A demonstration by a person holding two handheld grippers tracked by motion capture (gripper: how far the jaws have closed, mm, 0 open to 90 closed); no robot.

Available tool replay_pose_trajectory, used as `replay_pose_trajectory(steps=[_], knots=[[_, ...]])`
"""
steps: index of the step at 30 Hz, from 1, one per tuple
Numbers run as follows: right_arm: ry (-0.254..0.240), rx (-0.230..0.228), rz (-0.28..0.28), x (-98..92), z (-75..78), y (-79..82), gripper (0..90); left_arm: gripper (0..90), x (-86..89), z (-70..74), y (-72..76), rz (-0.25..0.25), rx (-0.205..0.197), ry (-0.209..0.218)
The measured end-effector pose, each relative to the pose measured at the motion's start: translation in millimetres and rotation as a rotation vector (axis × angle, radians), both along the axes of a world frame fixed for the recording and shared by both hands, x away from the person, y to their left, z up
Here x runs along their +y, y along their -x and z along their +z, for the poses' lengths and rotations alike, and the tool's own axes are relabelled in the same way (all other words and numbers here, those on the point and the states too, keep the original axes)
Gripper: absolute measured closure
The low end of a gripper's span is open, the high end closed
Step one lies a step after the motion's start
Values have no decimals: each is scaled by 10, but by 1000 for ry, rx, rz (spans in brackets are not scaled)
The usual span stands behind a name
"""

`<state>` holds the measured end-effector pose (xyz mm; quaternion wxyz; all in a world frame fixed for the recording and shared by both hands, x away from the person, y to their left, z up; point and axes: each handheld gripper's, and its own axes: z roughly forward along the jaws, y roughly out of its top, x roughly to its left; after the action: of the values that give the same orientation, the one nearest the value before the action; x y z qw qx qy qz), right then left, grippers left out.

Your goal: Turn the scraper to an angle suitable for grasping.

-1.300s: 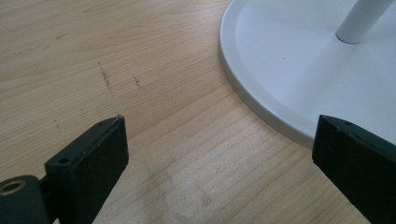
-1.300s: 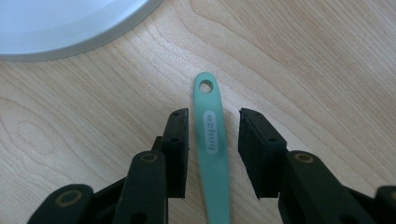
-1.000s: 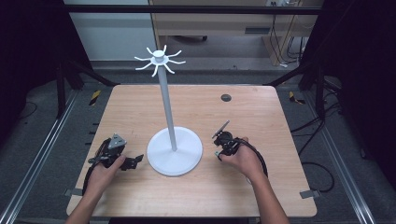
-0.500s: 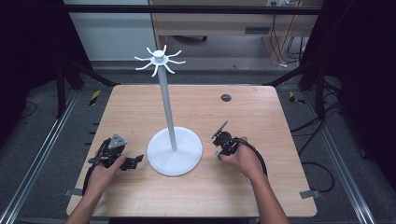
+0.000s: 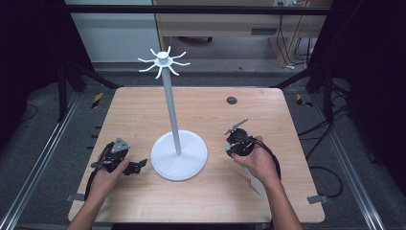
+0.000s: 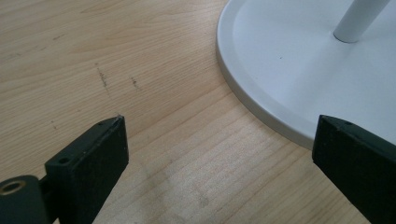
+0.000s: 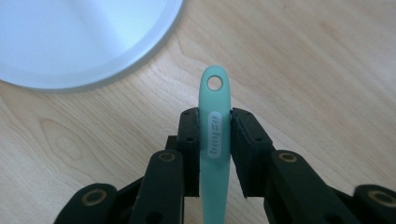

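R gripper (image 7: 215, 154) pinches a teal handle (image 7: 215, 121); jaws just closed on it, white stand base (image 7: 70, 37) ahead-left. L gripper (image 6: 219, 158) spread wide, nothing between jaws, base rim by its right jaw.

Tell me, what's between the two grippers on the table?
The white stand's round base sits between the left gripper and the right gripper, its pole rising from the middle. The high view shows it.

Matt wooden table (image 5: 143, 110) — smooth mint plastic handle (image 7: 215, 126).
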<state>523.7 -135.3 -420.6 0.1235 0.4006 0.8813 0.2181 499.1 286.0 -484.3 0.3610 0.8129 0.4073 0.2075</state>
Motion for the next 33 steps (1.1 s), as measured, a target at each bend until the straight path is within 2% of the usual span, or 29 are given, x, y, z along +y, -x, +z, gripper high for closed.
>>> replay_pose_trajectory(steps=[4, 11, 17, 28, 33], knots=[[-40, -50, -2, -59, 137, 83, 741, 34, -1, -1, 0, 0, 0, -1], [-88, -106, -8, -119, 282, 212, 741, 34, 3, 1, 1, 0, 1, -3], [-119, -140, -5, -143, 321, 264, 742, 33, 3, 0, 0, 0, 2, -4], [-226, -193, -5, -191, 469, 327, 744, 34, 5, 0, 0, 0, 1, -2], [-261, -201, -8, -207, 516, 336, 746, 34, 5, 0, 2, 1, 0, 1]])
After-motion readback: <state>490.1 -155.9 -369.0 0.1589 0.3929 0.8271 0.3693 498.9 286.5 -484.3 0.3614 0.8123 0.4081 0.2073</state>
